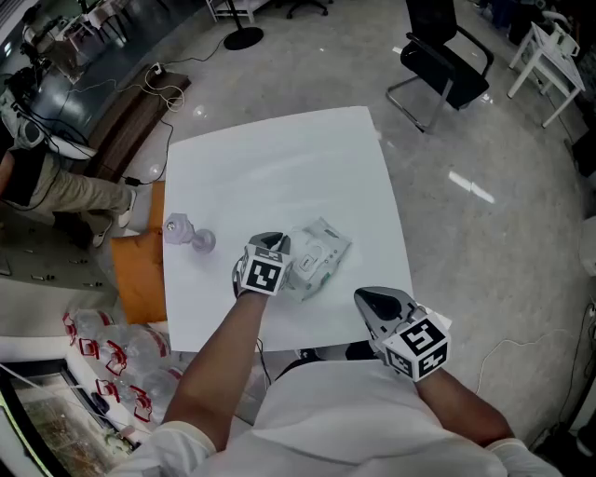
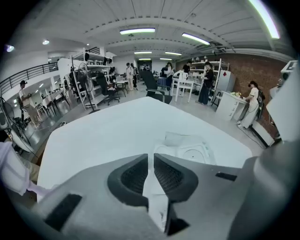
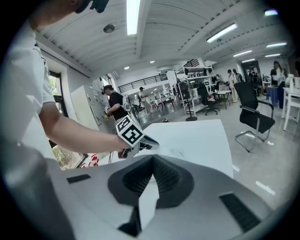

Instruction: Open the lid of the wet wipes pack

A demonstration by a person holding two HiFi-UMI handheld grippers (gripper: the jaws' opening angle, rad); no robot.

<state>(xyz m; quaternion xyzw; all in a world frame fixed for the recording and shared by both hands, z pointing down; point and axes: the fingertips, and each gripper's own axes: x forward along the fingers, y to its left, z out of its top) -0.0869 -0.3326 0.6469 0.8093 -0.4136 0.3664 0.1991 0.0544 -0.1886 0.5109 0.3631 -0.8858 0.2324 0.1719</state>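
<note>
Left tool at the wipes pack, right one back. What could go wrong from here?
The right tool is off the wet wipes pack, so nothing pins it; pulling the lid may lift or slide the pack. The left tool has jaws barely apart and may miss the lid's edge.

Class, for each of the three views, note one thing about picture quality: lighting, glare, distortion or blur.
Head view: even indoor light, the white table nearly washed out, a bright reflection on the floor.
Left gripper view: strong fisheye with black corners, ceiling strip lights blown out, the wet wipes pack pale against the table.
Right gripper view: same fisheye, one strip light glaring overhead.
</note>
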